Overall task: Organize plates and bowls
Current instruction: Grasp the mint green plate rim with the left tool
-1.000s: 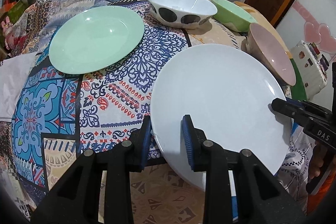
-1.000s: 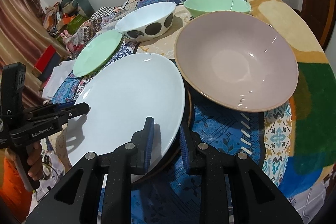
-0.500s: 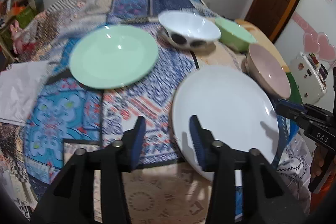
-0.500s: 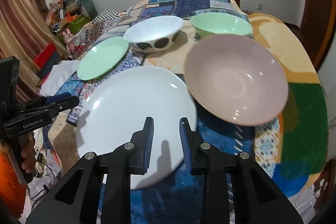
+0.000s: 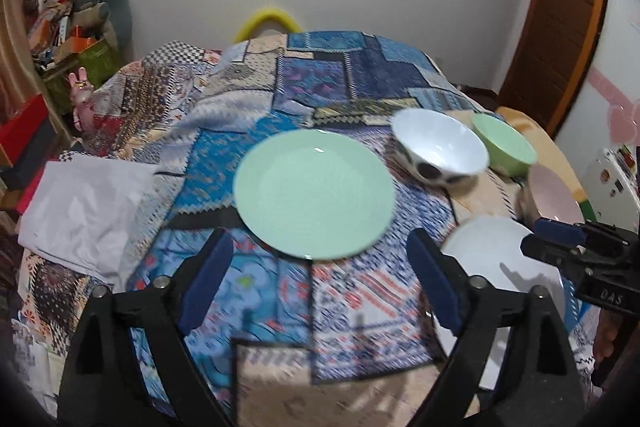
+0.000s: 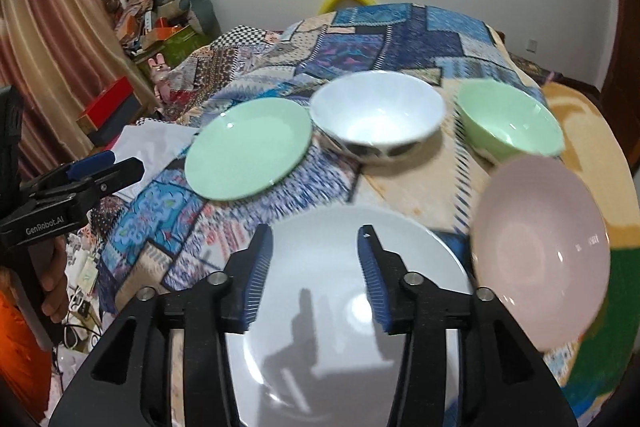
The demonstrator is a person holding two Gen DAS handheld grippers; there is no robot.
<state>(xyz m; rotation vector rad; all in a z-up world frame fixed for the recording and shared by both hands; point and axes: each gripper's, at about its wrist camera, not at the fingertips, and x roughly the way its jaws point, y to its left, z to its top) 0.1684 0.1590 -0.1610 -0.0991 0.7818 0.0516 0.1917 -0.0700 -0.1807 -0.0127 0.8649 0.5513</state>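
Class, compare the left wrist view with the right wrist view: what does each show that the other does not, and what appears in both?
Only the left wrist view shows the left gripper head-on, open, and the wooden door. Only the right wrist view shows the right gripper head-on, open over the white plate, and the curtain. Both show the green plate, spotted bowl, green bowl, pink bowl and patterned cloth.
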